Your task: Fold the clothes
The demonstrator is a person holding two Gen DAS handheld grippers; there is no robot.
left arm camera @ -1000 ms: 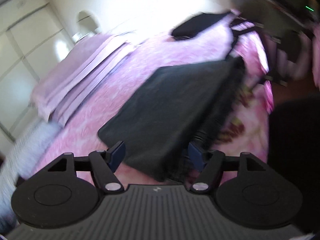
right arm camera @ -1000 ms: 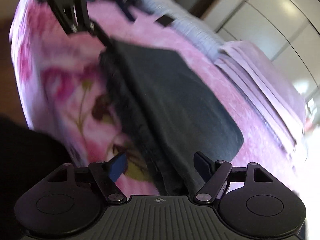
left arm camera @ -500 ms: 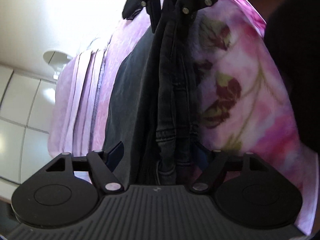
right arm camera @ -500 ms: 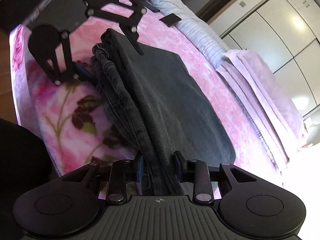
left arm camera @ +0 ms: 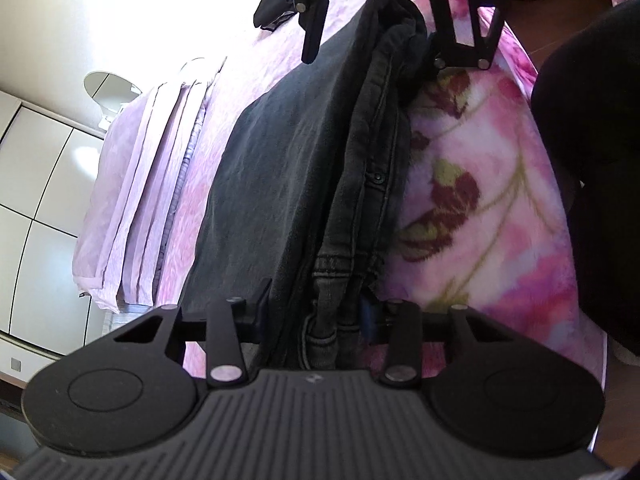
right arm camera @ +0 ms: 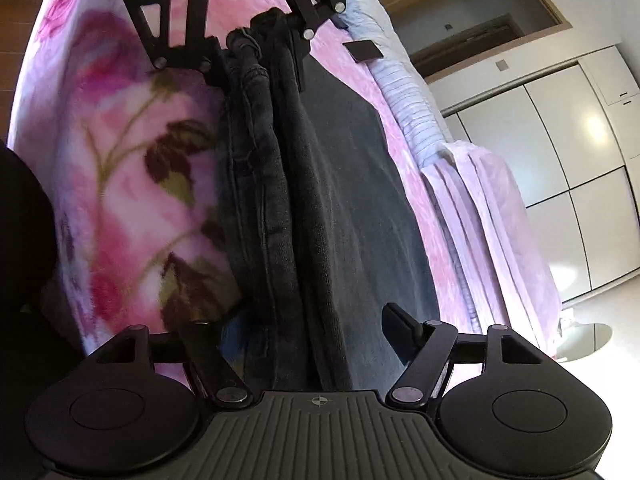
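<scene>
Dark grey jeans lie folded in a long stack on the pink floral blanket. My left gripper straddles the near end of the fold; its jaws are closing and the pads press on the denim. At the far end in that view my right gripper stands around the jeans with its fingers wide apart. In the right wrist view the jeans run between the right gripper's opening jaws, and the right finger stands clear of the cloth. The left gripper pinches the bunched far end.
A folded lilac blanket lies further back on the bed, beside striped bedding. A small black patch sits on the bed. White wardrobe doors stand behind. A person's dark clothing fills the blanket's outer edge.
The left gripper came down onto the jeans' end, rolled, and narrowed its jaws onto the fold. The right gripper closed on the other end half a second ago and has since spread open.
</scene>
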